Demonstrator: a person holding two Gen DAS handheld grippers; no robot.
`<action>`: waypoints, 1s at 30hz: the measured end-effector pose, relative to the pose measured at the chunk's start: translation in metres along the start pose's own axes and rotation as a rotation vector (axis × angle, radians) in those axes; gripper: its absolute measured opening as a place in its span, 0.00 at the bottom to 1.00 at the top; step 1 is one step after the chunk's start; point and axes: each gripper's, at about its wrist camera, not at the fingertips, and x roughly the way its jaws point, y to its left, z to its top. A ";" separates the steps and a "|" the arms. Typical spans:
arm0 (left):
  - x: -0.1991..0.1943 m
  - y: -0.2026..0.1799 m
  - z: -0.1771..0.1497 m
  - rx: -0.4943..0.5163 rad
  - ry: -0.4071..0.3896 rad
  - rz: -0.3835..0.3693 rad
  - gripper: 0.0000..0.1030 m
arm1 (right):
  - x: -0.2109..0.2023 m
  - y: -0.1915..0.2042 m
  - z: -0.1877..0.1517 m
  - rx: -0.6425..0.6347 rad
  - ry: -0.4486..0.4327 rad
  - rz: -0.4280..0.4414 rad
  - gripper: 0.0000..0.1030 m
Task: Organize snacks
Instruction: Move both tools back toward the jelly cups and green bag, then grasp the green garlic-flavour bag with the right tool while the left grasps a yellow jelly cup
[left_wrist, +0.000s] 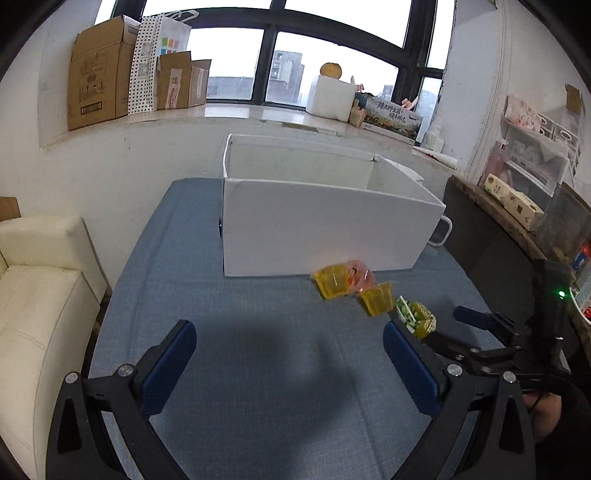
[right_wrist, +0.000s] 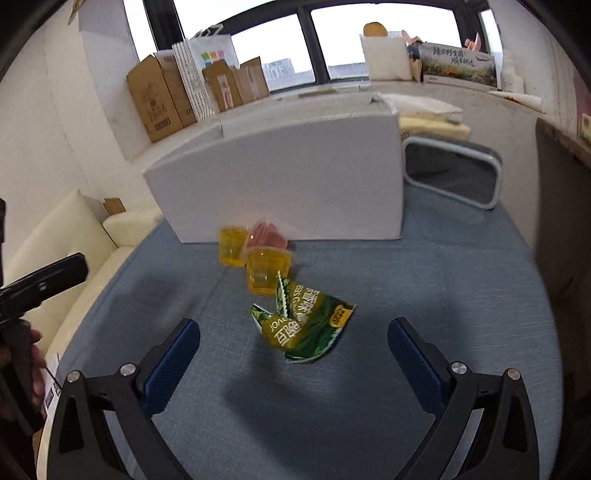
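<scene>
A white open box (left_wrist: 317, 221) (right_wrist: 280, 173) stands on the blue-grey cloth table (left_wrist: 258, 332) (right_wrist: 424, 295). In front of it lie two yellow jelly cups (left_wrist: 332, 281) (right_wrist: 264, 273), a pink jelly cup (left_wrist: 357, 275) (right_wrist: 266, 234) and a green snack packet (left_wrist: 415, 314) (right_wrist: 306, 321). My left gripper (left_wrist: 290, 341) hangs open over bare cloth, left of the snacks. My right gripper (right_wrist: 293, 339) is open with the green packet just ahead between its fingers, not touched. In the left wrist view the right gripper (left_wrist: 436, 325) shows beside the packet.
A cream sofa (left_wrist: 37, 295) sits left of the table. Cardboard boxes (left_wrist: 99, 74) and a dotted paper bag (left_wrist: 155, 55) line the window sill. A dark shelf (left_wrist: 517, 206) with clutter stands at the right. A grey-rimmed folding frame (right_wrist: 454, 170) lies right of the box.
</scene>
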 end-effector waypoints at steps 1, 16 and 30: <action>0.001 0.001 0.000 0.001 0.002 -0.001 1.00 | 0.004 0.001 0.000 -0.003 0.005 -0.001 1.00; 0.047 -0.046 0.005 0.026 0.086 -0.022 1.00 | -0.016 -0.015 -0.007 -0.019 0.007 -0.023 0.47; 0.138 -0.114 0.012 0.026 0.173 0.074 1.00 | -0.106 -0.072 -0.035 0.072 -0.105 -0.071 0.47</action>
